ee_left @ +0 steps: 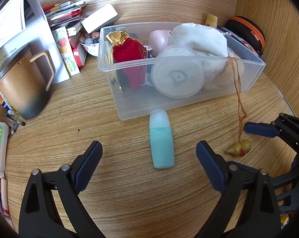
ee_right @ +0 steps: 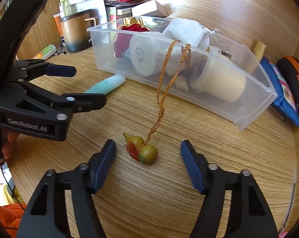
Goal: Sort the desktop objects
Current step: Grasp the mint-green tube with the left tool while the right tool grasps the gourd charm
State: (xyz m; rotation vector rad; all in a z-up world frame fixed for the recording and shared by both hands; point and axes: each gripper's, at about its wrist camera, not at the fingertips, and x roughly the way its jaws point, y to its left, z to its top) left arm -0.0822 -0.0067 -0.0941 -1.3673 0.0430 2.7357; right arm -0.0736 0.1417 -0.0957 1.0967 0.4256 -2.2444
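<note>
The right gripper point(ee_right: 147, 158) stands half open around the gourd charm point(ee_right: 144, 151), pads clear, its cord point(ee_right: 165, 75) draped over the clear bin point(ee_right: 254, 107) at one o'clock. Lifting could snag the cord. The left gripper point(ee_left: 149, 156) gapes empty over the teal bottle point(ee_left: 161, 140).

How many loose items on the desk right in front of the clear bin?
2: teal bottle lying against the clear bin front wall; gourd charm between the right gripper fingers, cord draped over the rim.
</note>
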